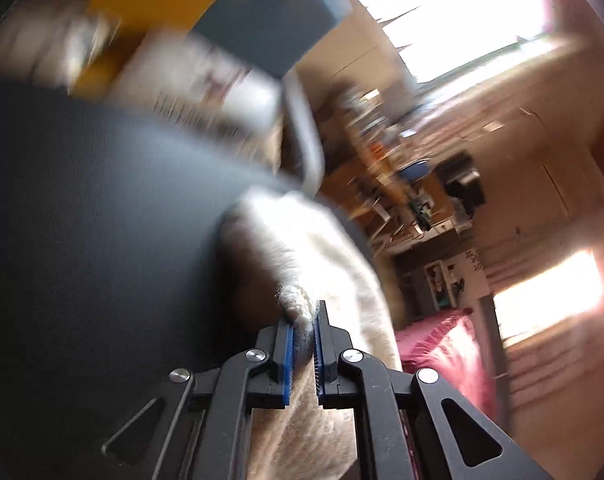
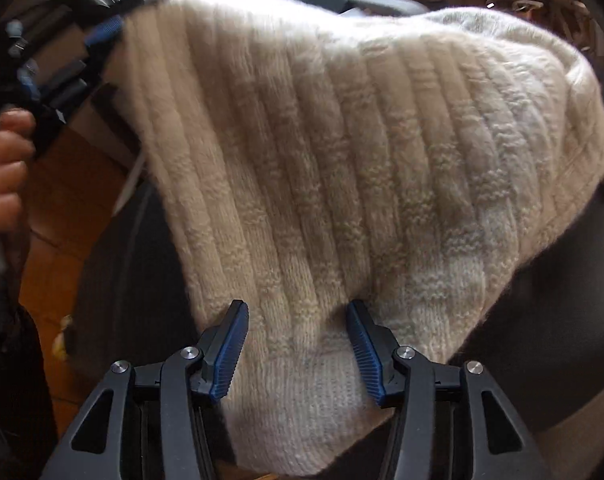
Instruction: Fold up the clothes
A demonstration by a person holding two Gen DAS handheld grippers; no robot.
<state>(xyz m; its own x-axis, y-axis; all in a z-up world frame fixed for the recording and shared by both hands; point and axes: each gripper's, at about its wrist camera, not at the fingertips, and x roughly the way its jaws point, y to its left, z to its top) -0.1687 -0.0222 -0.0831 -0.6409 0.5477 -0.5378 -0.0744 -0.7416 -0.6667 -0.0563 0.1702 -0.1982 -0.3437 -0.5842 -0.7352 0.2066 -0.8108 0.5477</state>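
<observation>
A cream ribbed knit sweater (image 2: 342, 152) hangs lifted above a dark table (image 2: 542, 300). My left gripper (image 1: 304, 320) is shut on a thick edge of the sweater (image 1: 302, 248); it also shows in the right wrist view (image 2: 109, 30) at the upper left, pinching the sweater's corner, with a hand behind it. My right gripper (image 2: 297, 312) is open, its blue-padded fingers (image 2: 231, 344) standing wide on either side of the sweater's lower hem, which lies between them.
The left wrist view is blurred and tilted: a dark tabletop (image 1: 81, 220), a grey-blue chair (image 1: 273, 20), a pink cushion (image 1: 450, 352), cluttered shelves (image 1: 382, 140) and bright windows. An orange floor (image 2: 61, 208) lies to the left of the table.
</observation>
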